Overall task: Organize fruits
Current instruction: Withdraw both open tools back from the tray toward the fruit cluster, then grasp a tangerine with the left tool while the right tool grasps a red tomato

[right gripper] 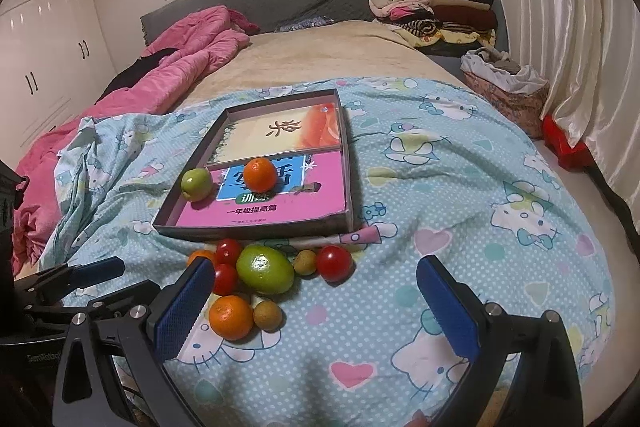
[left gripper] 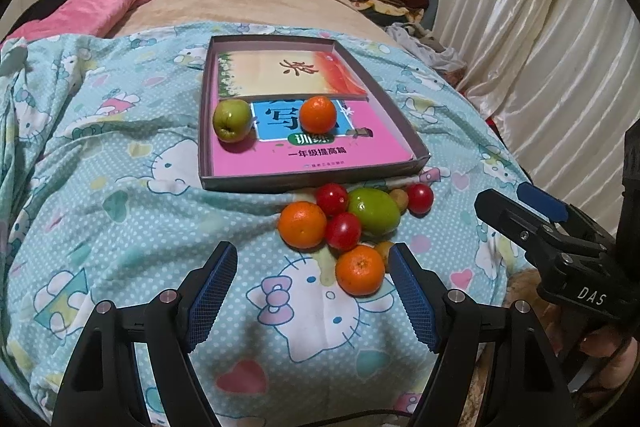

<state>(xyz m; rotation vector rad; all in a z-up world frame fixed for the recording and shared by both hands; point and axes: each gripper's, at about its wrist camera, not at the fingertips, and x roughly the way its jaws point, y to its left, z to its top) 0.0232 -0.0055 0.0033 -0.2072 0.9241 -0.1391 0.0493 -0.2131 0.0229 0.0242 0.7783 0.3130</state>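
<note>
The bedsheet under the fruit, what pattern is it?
Light blue bedsheet with white polka dots, cartoon cats and hearts; clearest in the right wrist view.

Soft, even indoor light fills the room, a little dim and warm. Fruit in the box [left gripper: 304,115] casts faint shadows toward 6 o'clock. The curtain [left gripper: 532,39] at 2 o'clock shines palely. Fisheye bending curves everything outward, and black vignette rings every edge.

A shallow box [left gripper: 404,137] sits on the blanket [left gripper: 120,227] spread over the bed. Inside it lie two books [left gripper: 320,155], with an apple [left gripper: 232,119] at the left and an orange [left gripper: 318,114] just to its right. In front of the box, a cluster of fruit [left gripper: 352,223] rests on the blanket, pieces touching.
</note>
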